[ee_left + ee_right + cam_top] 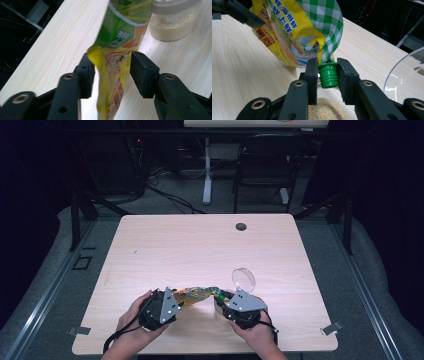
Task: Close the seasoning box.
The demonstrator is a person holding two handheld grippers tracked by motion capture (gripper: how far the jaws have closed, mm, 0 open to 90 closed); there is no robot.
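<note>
The right gripper (pixel 327 72) is pinching the green ribbed spout (pixel 329 75) of a yellow and green pouch (pixel 297 30), one black pad pressed to each side of the spout, which points back along the jaws toward the camera. Directly below that grip lies the open mouth of a clear jar (pixel 325 111) filled with pale grains, and off to the gripper's right stands the jar's transparent lid (pixel 404 75), hinged up. From the spout the pouch rises away from the right gripper, its checked green shoulder nearest and the yellow printed body beyond. The left gripper (pixel 112 72) has its jaws spread around the pouch's (pixel 120 42) other end: the crumpled yellow bottom seam hangs in the gap and brushes the left-hand pad, while the right-hand pad stands apart from the foil, so nothing is clamped there. Ahead of this gripper, past the pouch, sits the grain jar (pixel 172 25) with its white collar on the pale wooden surface (pixel 60 42). In the high view the pouch (pixel 197 294) spans between the two grippers, the left gripper (pixel 176 304) at one end and the right gripper (pixel 225 299) at the other, each held in a hand near the surface's near edge, with the raised lid (pixel 244 279) just beyond the right gripper.
</note>
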